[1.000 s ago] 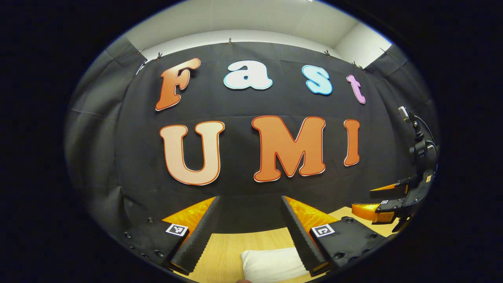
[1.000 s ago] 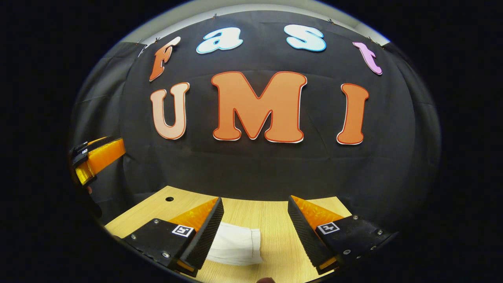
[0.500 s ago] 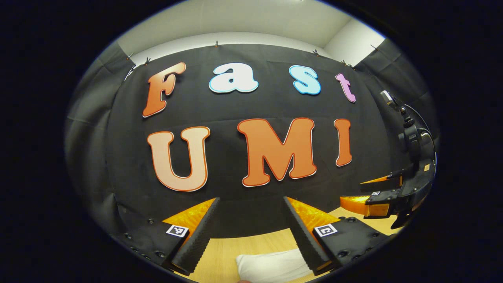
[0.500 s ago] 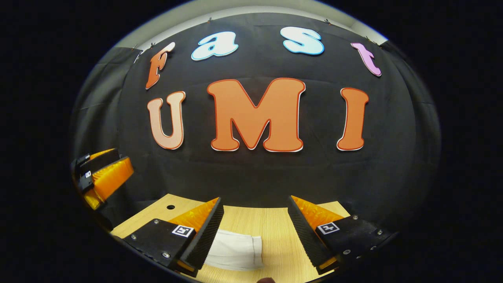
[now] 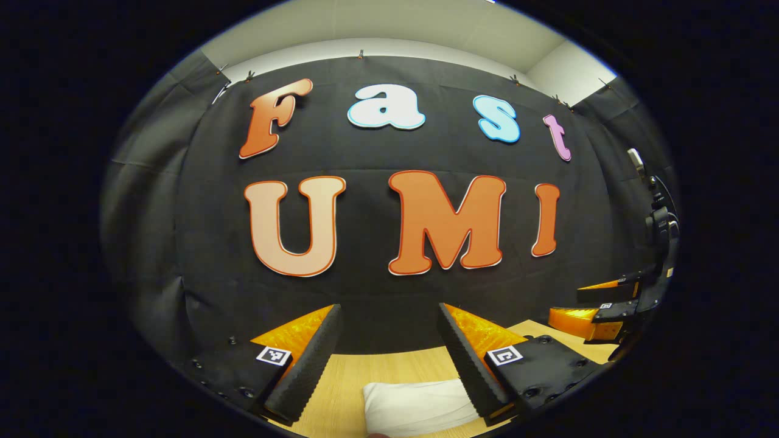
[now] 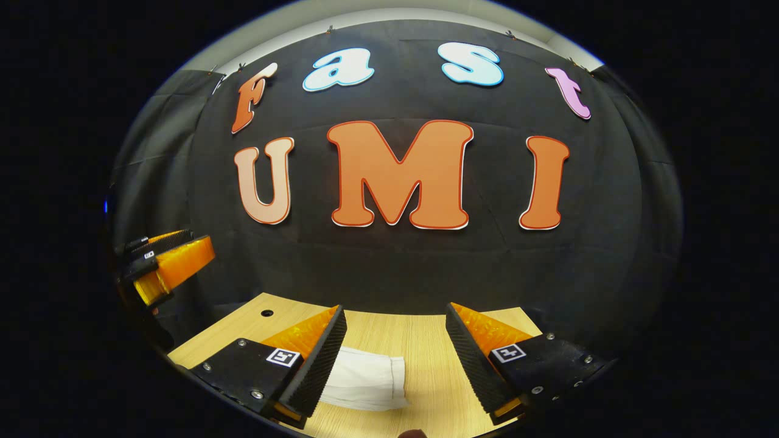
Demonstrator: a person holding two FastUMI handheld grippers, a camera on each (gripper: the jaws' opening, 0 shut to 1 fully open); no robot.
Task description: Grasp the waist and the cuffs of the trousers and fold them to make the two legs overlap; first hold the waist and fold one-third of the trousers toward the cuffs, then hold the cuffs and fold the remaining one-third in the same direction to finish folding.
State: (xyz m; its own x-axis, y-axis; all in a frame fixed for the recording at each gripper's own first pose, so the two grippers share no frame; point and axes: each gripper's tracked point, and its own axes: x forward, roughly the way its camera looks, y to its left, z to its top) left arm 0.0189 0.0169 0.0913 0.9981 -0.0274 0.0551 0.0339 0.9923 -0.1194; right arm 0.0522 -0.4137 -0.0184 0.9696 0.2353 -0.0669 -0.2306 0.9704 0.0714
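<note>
White folded trousers point(image 5: 417, 406) lie on the light wooden table point(image 5: 359, 371), low in the left gripper view, partly behind my left gripper's right finger. My left gripper point(image 5: 389, 359) hangs open above them with nothing between its fingers. In the right gripper view the trousers point(image 6: 365, 383) rest on the table point(image 6: 420, 359) beside the left finger, one hemmed end facing right. My right gripper point(image 6: 395, 365) is open and holds nothing. The right gripper point(image 5: 599, 310) also appears at the far right of the left gripper view. The left gripper point(image 6: 167, 267) sits at the left edge of the right gripper view.
The black cloth wall point(image 6: 395, 267) stands close behind the table's far edge. A small round hole point(image 6: 266, 312) marks the tabletop at the back left in the right gripper view. Bare wood lies to the right of the trousers.
Both grippers stay open above the table and only sway slightly. The trousers lie where they were.
</note>
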